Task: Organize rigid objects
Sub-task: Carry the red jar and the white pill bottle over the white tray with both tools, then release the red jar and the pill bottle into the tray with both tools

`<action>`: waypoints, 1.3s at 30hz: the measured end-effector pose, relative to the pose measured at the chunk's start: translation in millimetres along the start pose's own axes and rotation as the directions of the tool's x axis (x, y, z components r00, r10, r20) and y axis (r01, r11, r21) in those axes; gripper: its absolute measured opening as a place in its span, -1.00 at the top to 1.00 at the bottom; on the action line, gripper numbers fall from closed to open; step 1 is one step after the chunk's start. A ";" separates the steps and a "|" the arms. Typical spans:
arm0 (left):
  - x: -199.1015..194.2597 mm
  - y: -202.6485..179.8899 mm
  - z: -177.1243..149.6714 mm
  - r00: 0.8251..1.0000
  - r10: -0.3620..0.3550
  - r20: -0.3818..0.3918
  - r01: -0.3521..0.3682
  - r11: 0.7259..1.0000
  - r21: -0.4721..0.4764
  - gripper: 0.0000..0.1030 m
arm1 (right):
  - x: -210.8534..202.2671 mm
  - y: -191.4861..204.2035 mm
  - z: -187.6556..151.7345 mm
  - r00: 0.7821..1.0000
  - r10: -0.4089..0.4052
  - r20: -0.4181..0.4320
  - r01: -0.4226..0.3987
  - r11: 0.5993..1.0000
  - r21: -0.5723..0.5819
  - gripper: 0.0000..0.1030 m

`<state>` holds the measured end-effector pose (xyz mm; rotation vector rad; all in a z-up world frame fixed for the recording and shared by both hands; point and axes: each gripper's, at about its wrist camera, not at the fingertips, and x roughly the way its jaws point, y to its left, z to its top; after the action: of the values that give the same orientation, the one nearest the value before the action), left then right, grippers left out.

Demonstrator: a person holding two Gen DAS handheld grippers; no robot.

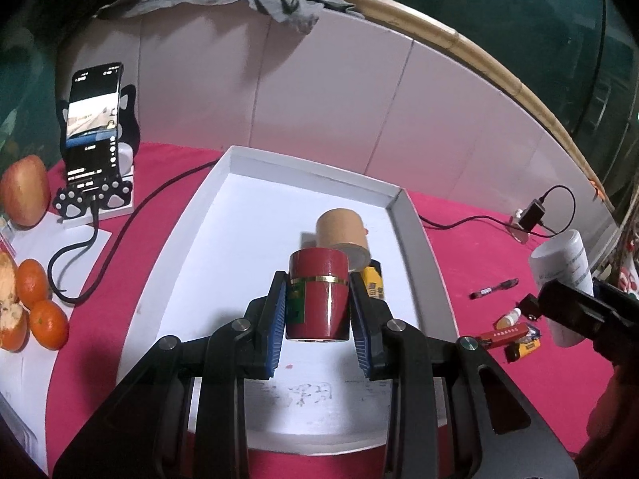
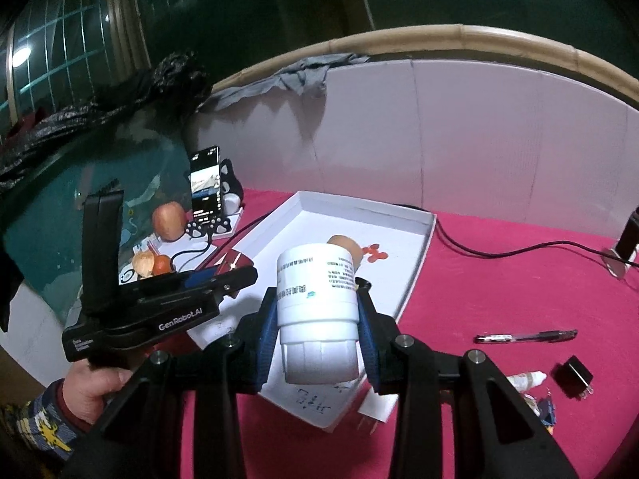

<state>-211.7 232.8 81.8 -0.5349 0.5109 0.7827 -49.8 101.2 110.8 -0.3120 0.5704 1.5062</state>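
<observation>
My left gripper [image 1: 318, 311] is shut on a red cylindrical tin [image 1: 317, 295] with a gold band, held over the white tray [image 1: 255, 215]. A brown cardboard tube [image 1: 341, 233] and a yellow item [image 1: 373, 281] lie in the tray just beyond it. My right gripper [image 2: 317, 331] is shut on a white bottle [image 2: 317, 311] with printed text, held above the tray's near edge [image 2: 415, 279]. The left gripper [image 2: 167, 299] and the hand holding it show in the right wrist view; the right gripper with the bottle [image 1: 563, 263] shows at the right of the left wrist view.
On the pink cloth right of the tray lie a pen [image 2: 525, 336], a black plug [image 2: 572, 375], a dropper bottle [image 2: 525, 379] and small boxes [image 1: 509, 337]. A phone on a stand [image 1: 94, 127], an apple [image 1: 26, 191], oranges [image 1: 40, 303] and cables [image 1: 120, 231] are left. A white wall panel [image 1: 359, 99] stands behind.
</observation>
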 end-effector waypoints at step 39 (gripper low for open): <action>73.4 38.0 44.1 0.986 0.144 -0.086 -0.141 0.989 0.033 -0.96 | 121.8 39.8 -12.3 0.974 -0.140 -0.178 0.125 0.988 -0.096 0.27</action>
<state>-186.4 320.5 60.6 -0.5140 0.6461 0.8902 -94.8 199.9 41.6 -0.5491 0.6205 1.3826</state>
